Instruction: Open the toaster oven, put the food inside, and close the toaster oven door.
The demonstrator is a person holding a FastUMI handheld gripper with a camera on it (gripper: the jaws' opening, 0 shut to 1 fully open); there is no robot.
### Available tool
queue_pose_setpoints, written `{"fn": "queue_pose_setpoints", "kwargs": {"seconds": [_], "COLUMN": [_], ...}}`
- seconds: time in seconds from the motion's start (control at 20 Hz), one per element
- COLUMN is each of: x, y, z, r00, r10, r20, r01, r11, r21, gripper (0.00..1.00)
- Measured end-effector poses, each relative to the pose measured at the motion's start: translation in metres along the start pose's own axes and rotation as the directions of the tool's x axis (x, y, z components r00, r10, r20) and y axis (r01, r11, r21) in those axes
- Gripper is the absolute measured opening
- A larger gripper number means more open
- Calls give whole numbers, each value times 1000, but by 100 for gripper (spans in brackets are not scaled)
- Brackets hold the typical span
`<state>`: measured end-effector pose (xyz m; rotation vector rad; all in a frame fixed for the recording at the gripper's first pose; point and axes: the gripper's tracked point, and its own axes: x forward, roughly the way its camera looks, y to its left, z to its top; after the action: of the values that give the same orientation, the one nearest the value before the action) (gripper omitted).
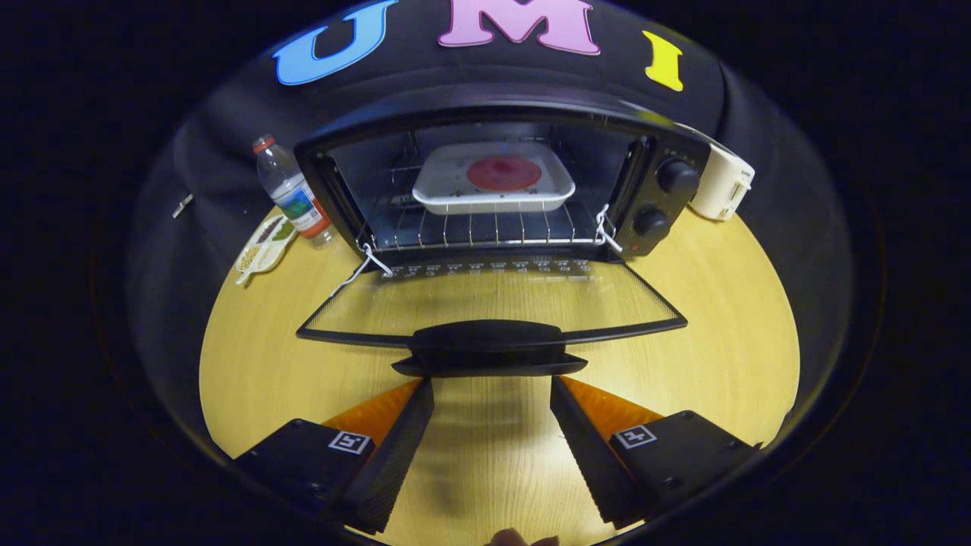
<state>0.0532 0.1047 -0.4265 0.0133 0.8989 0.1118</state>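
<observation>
A black toaster oven (652,189) stands at the back of the round wooden table with its glass door (493,303) folded down flat toward me. On the wire rack inside rests a white tray (447,189) holding a round red piece of food (504,173). The door's black handle (489,350) lies just ahead of my fingertips. My gripper (491,390) is open, its two fingers spread wide under and just behind the handle, nothing between them.
A water bottle (292,189) stands left of the oven, with a small patterned dish (262,246) in front of it. A white appliance (721,186) sits right of the oven. The bare wooden table (728,326) spreads on both sides of the door.
</observation>
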Motion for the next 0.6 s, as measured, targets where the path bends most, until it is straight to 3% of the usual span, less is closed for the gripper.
{"fn": "queue_pose_setpoints", "kwargs": {"seconds": [0.2,0.6], "x": [-17,-49], "y": [2,-3], "z": [58,108], "r00": [991,967], "r10": [27,49], "r20": [134,250], "r01": [-23,-55], "r11": [999,998], "r21": [-33,17], "gripper": [100,100]}}
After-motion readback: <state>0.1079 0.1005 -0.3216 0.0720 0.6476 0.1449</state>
